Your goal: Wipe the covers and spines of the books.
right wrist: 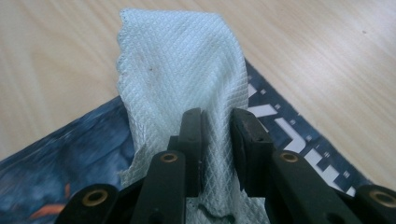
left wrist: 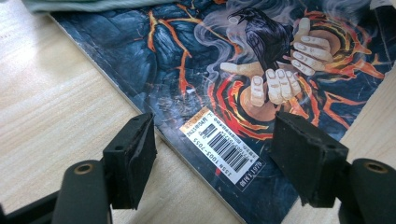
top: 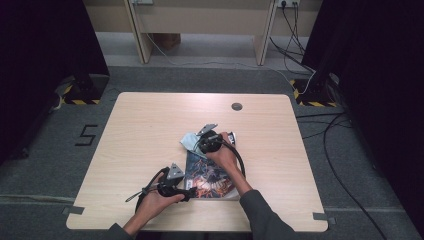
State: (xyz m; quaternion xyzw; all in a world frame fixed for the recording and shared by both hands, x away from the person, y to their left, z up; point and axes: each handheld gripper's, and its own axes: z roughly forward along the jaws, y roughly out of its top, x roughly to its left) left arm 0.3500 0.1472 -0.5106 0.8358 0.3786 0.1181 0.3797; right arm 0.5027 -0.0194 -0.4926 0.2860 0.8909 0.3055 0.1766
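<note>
A magazine [top: 212,180] with a dark, fiery cover lies on the wooden table [top: 150,130], toward its front edge. A pale quilted cloth [top: 189,140] rests on the magazine's far end. My right gripper [top: 199,144] is shut on a fold of this cloth [right wrist: 177,60], which rises between the pads above the magazine [right wrist: 60,140]. My left gripper [top: 193,193] is at the magazine's near-left corner. In the left gripper view, that gripper [left wrist: 212,154] is open and its jaws straddle the corner with the barcode label [left wrist: 224,147]. The cloth's edge [left wrist: 84,4] shows at the top.
A round cable hole [top: 237,106] sits at the back of the table. Bare wood stretches to the left and right of the magazine. Cables [top: 330,135] run over the floor at the right. Dark curtains stand on both sides.
</note>
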